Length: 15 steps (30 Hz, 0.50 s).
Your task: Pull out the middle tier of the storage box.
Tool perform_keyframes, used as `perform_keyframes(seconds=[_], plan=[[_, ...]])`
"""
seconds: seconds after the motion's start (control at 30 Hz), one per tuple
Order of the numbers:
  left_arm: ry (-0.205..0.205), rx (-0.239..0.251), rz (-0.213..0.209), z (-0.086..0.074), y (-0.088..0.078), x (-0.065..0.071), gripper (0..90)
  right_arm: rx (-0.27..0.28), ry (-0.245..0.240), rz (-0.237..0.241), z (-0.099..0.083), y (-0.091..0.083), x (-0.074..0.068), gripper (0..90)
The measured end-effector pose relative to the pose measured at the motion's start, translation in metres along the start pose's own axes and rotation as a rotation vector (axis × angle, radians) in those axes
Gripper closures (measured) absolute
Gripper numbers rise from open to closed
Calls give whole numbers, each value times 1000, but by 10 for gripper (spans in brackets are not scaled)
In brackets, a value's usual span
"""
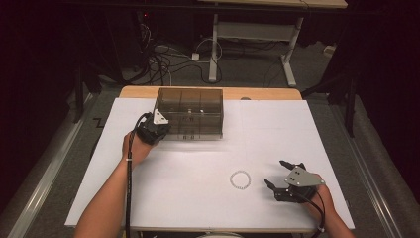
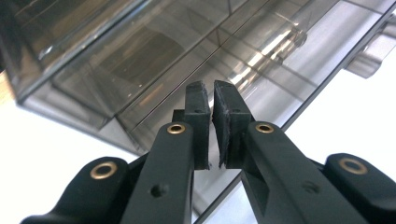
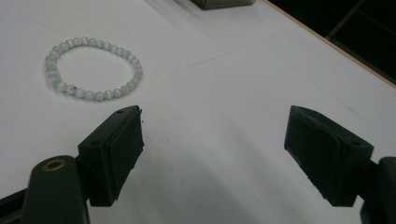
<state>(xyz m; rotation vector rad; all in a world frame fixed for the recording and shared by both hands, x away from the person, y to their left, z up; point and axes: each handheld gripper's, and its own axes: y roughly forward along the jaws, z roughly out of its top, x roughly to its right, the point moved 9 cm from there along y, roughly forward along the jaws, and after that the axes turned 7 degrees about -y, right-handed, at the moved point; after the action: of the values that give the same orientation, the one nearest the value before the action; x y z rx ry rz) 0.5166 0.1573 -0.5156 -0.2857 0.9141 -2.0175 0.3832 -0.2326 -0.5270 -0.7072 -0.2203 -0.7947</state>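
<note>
A smoky see-through box with several compartments stands at the back of the white table sheet. My left gripper is at the box's front left corner. In the left gripper view its jaws are shut with nothing between them, right against the box wall. A pale bead bracelet lies flat on the sheet at the front right. My right gripper hovers just right of it, open. In the right gripper view the bracelet lies beyond the left jaw, outside the open gap.
The wooden table edge shows behind the box. Cables and a desk frame are on the floor beyond. A corner of the box appears at the top of the right gripper view.
</note>
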Motion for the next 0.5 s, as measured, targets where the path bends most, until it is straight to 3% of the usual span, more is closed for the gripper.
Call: perform_keyframes(seconds=[0.17, 0.23, 0.5], plan=[[-4, 9, -3, -6, -4, -1, 831, -3, -8, 2, 0, 0, 0, 203], [21, 12, 10, -7, -6, -2, 831, -4, -10, 3, 0, 0, -1, 203], [40, 8, -4, -12, -10, 3, 831, -9, -16, 6, 0, 1, -2, 203]])
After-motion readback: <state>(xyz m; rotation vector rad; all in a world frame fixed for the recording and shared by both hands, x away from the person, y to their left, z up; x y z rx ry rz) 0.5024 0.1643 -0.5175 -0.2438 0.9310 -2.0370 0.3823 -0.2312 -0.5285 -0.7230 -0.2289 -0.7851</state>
